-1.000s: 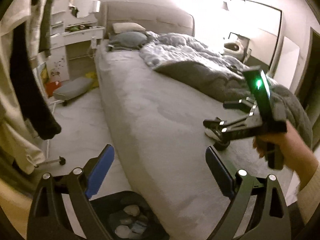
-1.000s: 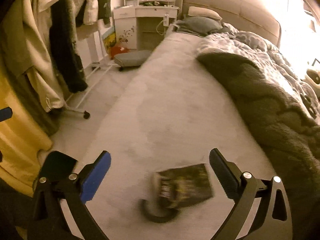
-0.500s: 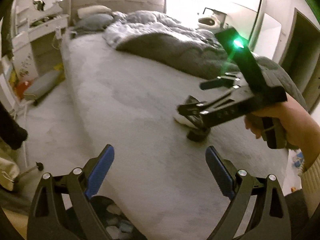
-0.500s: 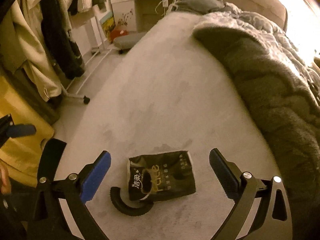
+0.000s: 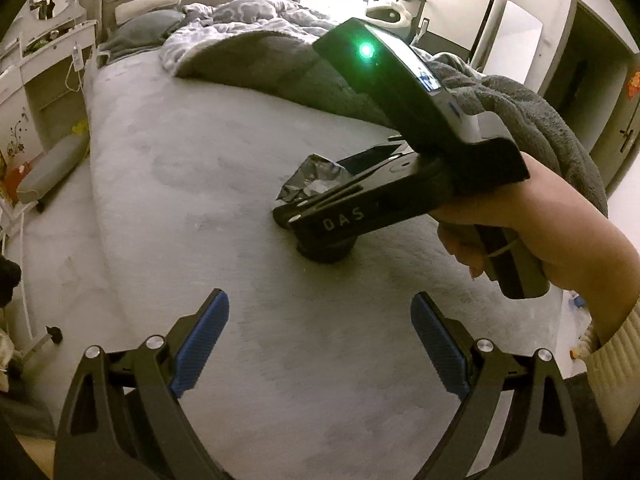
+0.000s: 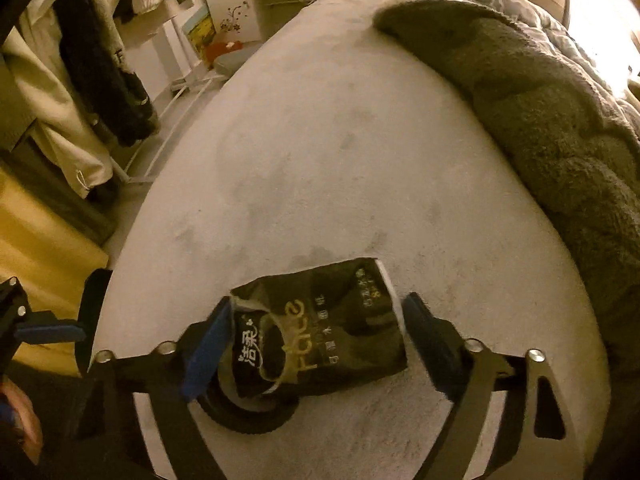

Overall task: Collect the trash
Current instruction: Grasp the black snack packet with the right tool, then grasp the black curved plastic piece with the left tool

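Right gripper point(image 6: 316, 344) lowered over the bed point(image 6: 320, 160); its jaws stand wide, one on each side of a dark tissue packet point(image 6: 320, 332); the blue left pad point(image 6: 206, 350) appears to touch the packet's torn end, the right finger sits just beside its far edge; whether either presses cannot be told; no grip closed on it yet.

Packet lies flat on the pale grey bed cover near the foot end; print reads "Face" in gold letters, with white Chinese characters beside it and smaller lines too fine to read; white tissue shows at the torn opening. Part of the packet rests on a black ring point(image 6: 252, 416), which lies on the cover directly below it.

From the left wrist view: the right gripper point(image 5: 316, 200) seen side-on, held in the person's right hand point(image 5: 532, 232); lettering "DAS" legible on its black arm; green indicator light point(image 5: 366, 50) lit on the top housing; crumpled packet point(image 5: 312, 180) visible between the fingers; black ring point(image 5: 328, 250) under the near finger.

Left gripper point(image 5: 320, 340) hangs above the bed cover near its edge, jaws spread wide, blue pads point(image 5: 200, 340) bare, nothing between them.

Dark grey blanket point(image 6: 540, 120) heaped along the far side of the bed; clothes point(image 6: 100, 60) hang at left; white dresser point(image 6: 248, 0) with a floral decal beyond.
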Action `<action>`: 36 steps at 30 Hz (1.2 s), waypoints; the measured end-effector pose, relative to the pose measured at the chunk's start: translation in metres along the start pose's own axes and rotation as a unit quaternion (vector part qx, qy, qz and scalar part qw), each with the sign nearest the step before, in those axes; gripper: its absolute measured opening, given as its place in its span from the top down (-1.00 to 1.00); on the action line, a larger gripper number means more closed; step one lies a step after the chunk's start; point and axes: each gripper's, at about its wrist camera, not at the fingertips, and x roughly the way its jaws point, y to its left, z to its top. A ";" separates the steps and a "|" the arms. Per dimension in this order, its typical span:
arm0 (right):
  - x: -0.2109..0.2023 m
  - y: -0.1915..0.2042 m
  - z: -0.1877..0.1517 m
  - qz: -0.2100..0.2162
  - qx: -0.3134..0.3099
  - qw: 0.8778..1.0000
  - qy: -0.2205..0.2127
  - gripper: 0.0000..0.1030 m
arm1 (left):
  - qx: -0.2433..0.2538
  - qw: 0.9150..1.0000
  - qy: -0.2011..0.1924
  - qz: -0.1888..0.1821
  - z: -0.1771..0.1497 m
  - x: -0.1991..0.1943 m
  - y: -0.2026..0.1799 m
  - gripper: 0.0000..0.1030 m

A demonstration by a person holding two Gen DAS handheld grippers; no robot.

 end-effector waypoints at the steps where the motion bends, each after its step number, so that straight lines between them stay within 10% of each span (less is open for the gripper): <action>1: -0.002 0.000 0.000 0.001 0.002 1.000 -0.001 -0.47 | 0.000 1.000 0.002 0.001 0.000 0.003 -0.001 -0.83; 36: -0.051 -0.074 -0.024 0.016 0.150 0.984 -0.094 -0.42 | -0.108 0.987 -0.013 0.114 0.026 0.065 -0.027 -0.63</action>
